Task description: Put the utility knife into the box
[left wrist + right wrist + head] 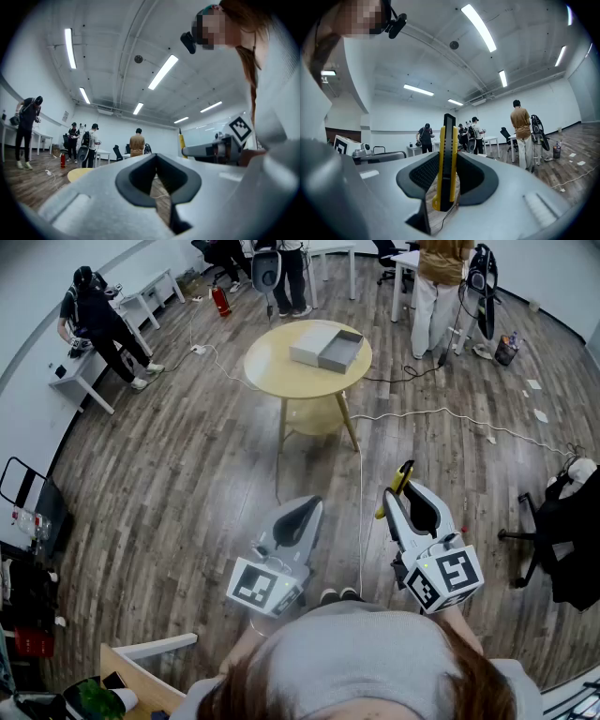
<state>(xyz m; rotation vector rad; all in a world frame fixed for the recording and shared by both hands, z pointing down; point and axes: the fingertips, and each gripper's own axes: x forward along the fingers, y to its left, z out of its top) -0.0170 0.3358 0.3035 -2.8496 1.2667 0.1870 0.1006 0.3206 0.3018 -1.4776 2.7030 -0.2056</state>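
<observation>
Right gripper (pixel 401 495) has the utility knife (pixel 446 154) pinched btw its two jaws. The jaws are partly open, w/ the pads tight on both sides of it. The knife is yellow & black. It stands on end btw the jaws & its top pokes up above them. Left gripper (pixel 156 157) is closed at the tips, nothing in it. Both are held out in front of the person, about level, over the wood floor (pixel 187 493).

Box (pixel 339 352) sits on the round table (pixel 272 367), well apart from the knife, across the floor. It looks open on top; can't tell what's inside.

So the pick-up part looks done. Left to do, I think: carry the knife to the table, lower it into the box & let go.
</observation>
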